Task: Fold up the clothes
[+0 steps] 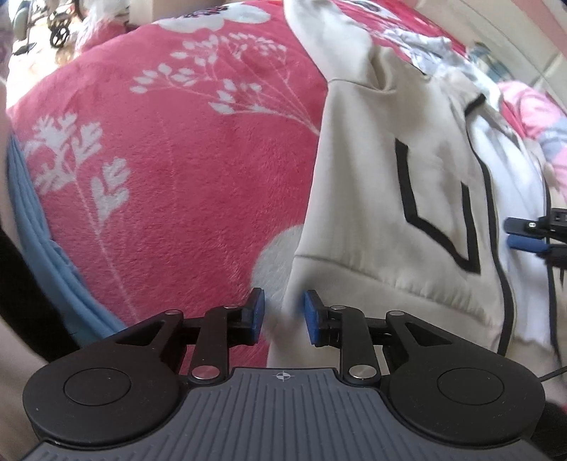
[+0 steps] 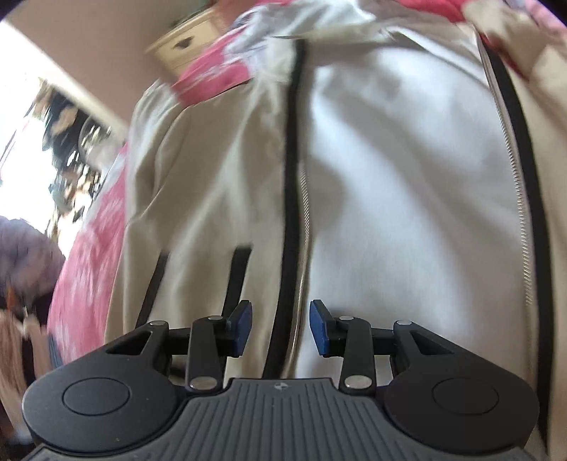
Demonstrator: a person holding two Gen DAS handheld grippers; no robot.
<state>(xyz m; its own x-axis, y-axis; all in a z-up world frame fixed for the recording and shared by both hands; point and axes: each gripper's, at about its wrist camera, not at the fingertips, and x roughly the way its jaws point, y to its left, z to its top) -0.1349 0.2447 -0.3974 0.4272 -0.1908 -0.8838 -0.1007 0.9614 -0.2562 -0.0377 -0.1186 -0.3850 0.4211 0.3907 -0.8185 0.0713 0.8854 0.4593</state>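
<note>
A: Nearest first, from the left wrist camera: what is the left gripper (image 1: 282, 316) doing?

B: Its two blue pads are spread apart, pinching nothing. The bottom corner of the jacket (image 1: 372, 198) sits right at the gap, just ahead of the right-hand pad.

A: And the right gripper (image 2: 280, 328)?

B: Also spread wide, holding nothing. Its own camera shows the black zipper strip (image 2: 290, 198) running up from between its fingers. One jacket, lying unzipped on the blanket (image 1: 170, 184), its white lining (image 2: 407, 198) showing.

A: What does one view give that the other doesn't?

B: The left view shows the jacket's outer left edge and hem, one black-outlined pocket (image 1: 436, 202), and a wide stretch of bare pink flowered blanket to the left of it. It also catches the right gripper's fingers (image 1: 524, 230) at the far right edge, over the lining. The right view is blurred but shows both zipper edges, so two black strips, with the lining between them.

A: Room to move?

B: Open blanket to the left of the jacket. A blue cloth (image 1: 42, 227) lies along the blanket's left edge.

A: Farther back?

B: A cream-coloured drawer unit (image 2: 184, 46) beyond the blanket in the right view; a wheeled frame (image 1: 58, 21) on the floor in the left view.
</note>
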